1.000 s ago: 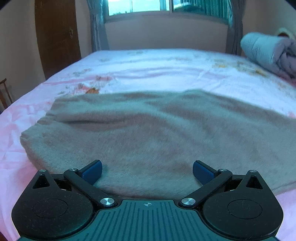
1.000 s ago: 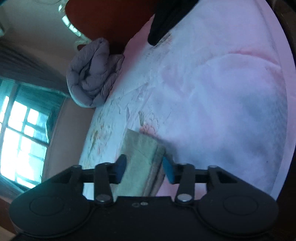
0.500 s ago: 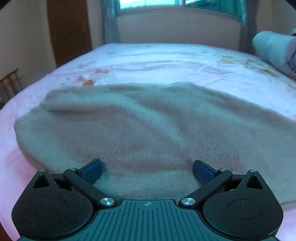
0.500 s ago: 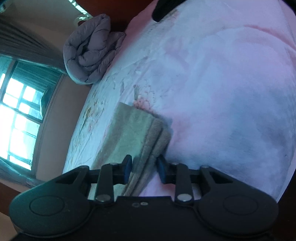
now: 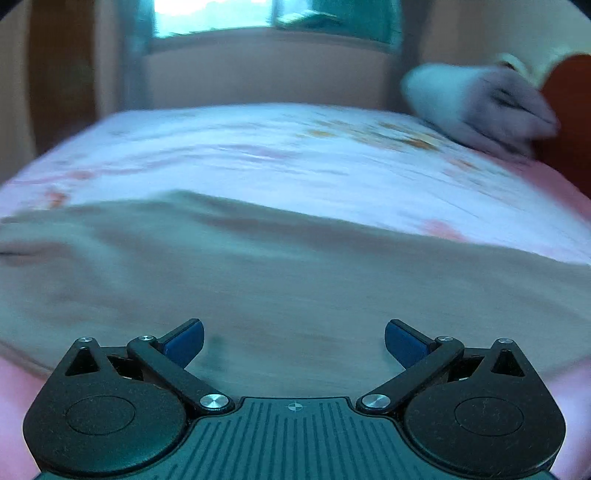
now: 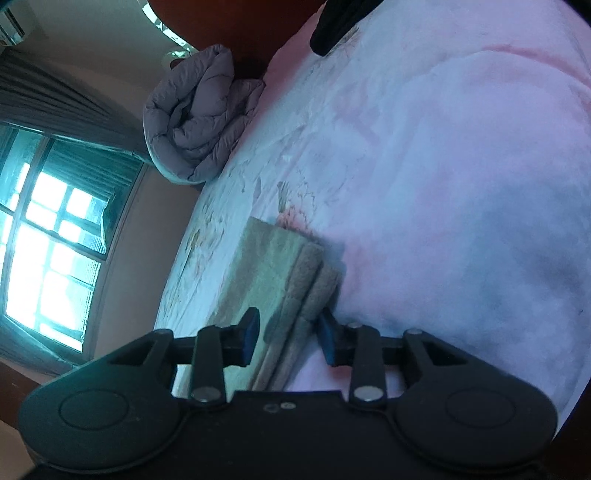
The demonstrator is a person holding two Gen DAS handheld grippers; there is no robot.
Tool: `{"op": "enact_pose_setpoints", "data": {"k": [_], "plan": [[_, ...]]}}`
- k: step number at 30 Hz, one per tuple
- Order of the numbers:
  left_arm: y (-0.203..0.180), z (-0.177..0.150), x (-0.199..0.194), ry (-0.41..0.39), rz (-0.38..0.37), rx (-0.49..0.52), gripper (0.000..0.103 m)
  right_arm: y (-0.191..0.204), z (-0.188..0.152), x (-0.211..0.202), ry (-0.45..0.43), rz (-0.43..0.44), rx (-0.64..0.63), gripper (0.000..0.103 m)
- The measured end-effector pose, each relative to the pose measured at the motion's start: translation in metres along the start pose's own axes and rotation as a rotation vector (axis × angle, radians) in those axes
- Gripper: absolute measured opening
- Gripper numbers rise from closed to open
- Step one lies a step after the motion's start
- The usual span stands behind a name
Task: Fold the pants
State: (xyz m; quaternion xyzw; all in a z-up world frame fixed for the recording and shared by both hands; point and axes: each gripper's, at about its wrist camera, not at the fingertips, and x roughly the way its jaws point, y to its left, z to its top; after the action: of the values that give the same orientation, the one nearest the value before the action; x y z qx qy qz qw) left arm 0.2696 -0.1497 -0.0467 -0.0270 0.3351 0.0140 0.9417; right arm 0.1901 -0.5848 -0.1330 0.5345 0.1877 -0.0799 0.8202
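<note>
Beige fleece pants spread on a pink floral bed, both our grippers at their near edge.

We see the pants (image 5: 280, 280) lying flat across the bedsheet (image 5: 295, 147), the left view blurred. Our left gripper (image 5: 294, 341) hangs over them with its jaws wide apart and holding nothing. Our right gripper (image 6: 289, 336) straddles the stacked cuff end, and its jaws, after closing, have just opened slightly, with the layers between them and a gap at each pad. A rolled grey quilt (image 6: 199, 118) sits by the headboard (image 6: 236, 26), below a curtained window (image 6: 48, 236).
</note>
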Motion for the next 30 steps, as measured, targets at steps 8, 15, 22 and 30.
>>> {"op": "enact_pose_setpoints", "data": {"k": [8,15,22,30], "plan": [[-0.065,-0.024,0.011,0.058,-0.010,0.099,0.103,0.006,0.007,-0.001,0.036,-0.032,-0.028,0.023],[-0.070,-0.031,0.003,0.026,-0.063,0.102,0.103,-0.001,0.009,-0.005,-0.004,-0.018,0.027,0.019],[-0.073,-0.030,0.014,0.054,-0.060,0.100,0.103,-0.005,0.012,-0.001,0.021,-0.021,0.038,0.018],[-0.076,-0.039,0.011,0.016,-0.051,0.133,0.103,0.004,0.013,0.005,0.024,-0.071,-0.005,0.011]]}}
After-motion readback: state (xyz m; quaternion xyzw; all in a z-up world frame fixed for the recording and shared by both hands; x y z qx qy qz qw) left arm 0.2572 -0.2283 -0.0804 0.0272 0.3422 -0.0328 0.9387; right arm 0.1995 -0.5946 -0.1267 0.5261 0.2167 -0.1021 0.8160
